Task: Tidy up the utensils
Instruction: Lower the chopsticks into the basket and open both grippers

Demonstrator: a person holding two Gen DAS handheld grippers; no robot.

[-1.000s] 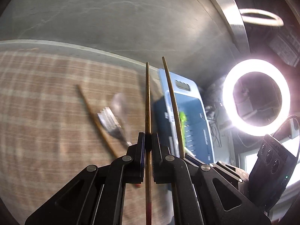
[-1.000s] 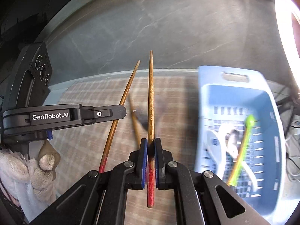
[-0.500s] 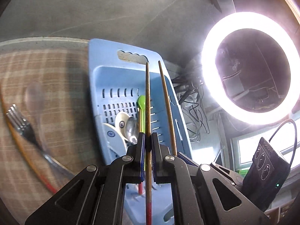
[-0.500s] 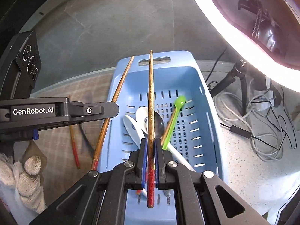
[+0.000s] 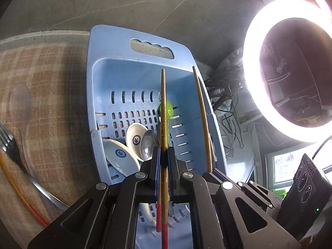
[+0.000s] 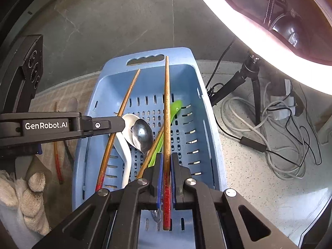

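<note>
My left gripper (image 5: pixel 163 162) is shut on a wooden chopstick with a red end (image 5: pixel 163 108), which points forward over the blue slotted basket (image 5: pixel 108 66). My right gripper (image 6: pixel 166 166) is shut on a second red-ended chopstick (image 6: pixel 166 103), also above the basket (image 6: pixel 207 124). Each view shows the other tool: the right-hand chopstick (image 5: pixel 202 114) and the left gripper (image 6: pixel 119 123) with its chopstick (image 6: pixel 124 105). In the basket lie two white spoons (image 5: pixel 121 155), a metal spoon (image 6: pixel 143 134), a green spoon (image 6: pixel 175 108) and another chopstick (image 6: pixel 151 151).
On the plaid cloth left of the basket lie a clear plastic spoon (image 5: pixel 20 103), a fork (image 5: pixel 10 145) and a chopstick (image 5: pixel 18 193). A gloved hand (image 6: pixel 31 197) holds the left tool. A ring light (image 5: pixel 255 95) on its tripod (image 6: pixel 253 78) and cables (image 6: pixel 269 134) are on the right.
Both grippers have carried their chopsticks rightward from above the plaid cloth to above the blue basket and sunk a little. Both stay shut.
</note>
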